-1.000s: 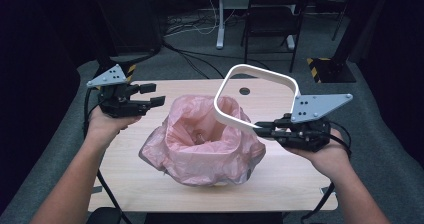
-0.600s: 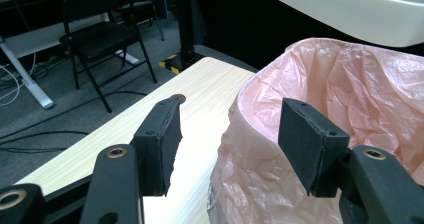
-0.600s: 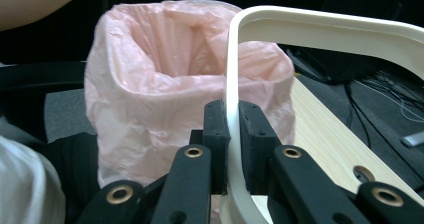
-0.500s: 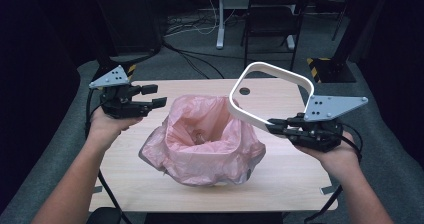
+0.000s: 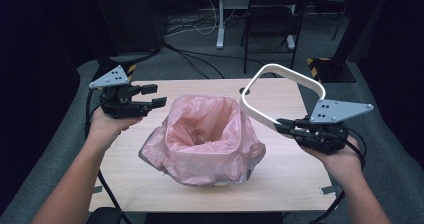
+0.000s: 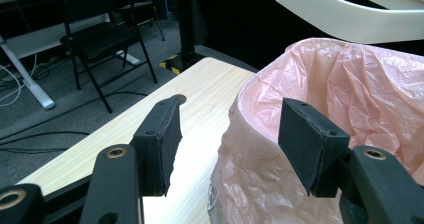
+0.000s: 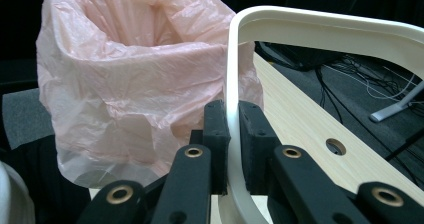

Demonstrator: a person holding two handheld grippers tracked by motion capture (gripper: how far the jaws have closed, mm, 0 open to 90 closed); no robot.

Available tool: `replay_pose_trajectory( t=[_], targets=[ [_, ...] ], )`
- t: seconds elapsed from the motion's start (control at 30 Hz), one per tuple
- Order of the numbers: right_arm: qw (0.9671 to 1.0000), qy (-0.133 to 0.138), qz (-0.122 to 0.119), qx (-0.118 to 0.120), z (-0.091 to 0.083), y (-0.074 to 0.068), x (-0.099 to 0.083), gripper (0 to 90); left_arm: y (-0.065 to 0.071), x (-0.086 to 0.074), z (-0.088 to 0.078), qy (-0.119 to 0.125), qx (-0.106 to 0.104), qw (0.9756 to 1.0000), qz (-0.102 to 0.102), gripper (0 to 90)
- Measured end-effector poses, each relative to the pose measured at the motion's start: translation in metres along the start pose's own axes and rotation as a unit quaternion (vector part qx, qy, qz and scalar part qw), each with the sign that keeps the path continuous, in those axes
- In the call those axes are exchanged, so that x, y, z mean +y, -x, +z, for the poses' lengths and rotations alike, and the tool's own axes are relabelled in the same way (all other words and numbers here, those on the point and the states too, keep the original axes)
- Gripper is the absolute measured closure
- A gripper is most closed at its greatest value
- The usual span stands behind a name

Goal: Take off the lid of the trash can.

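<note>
Here the right tool (image 5: 286, 126) has its jaws clamped on the wall of a white, rounded-rectangular plastic ring (image 5: 280, 91), holding it tilted in the air over the worktop's (image 5: 280, 169) right side, just beside a bin lined with a crinkled pink plastic bag (image 5: 202, 139). The left tool (image 5: 152, 96) hovers left of the bag, jaws wide apart, gripping nothing.

high view: above, forward-down | gripper views: close, share pink bag (image 5: 205, 134)
</note>
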State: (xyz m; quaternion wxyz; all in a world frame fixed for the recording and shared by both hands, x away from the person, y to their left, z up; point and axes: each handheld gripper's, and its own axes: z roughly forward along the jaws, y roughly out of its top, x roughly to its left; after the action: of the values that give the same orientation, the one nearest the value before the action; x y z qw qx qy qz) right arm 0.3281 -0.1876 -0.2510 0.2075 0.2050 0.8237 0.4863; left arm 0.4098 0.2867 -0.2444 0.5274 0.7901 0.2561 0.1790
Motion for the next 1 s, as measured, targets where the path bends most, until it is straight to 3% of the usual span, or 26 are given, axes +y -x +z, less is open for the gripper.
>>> replay_pose_trajectory(
  t=[0.57,1.0],
  targets=[
    [0.9996,0.001,0.017,-0.022,0.001,0.004,-0.018,82.8,0.000,-0.001,0.001,0.001,0.000,1.0000,-0.002,41.8],
    [0.9975,-0.013,0.040,-0.057,0.005,0.017,-0.043,82.8,0.000,-0.001,0.003,-0.002,-0.001,1.0000,-0.003,41.8]
  ],
)
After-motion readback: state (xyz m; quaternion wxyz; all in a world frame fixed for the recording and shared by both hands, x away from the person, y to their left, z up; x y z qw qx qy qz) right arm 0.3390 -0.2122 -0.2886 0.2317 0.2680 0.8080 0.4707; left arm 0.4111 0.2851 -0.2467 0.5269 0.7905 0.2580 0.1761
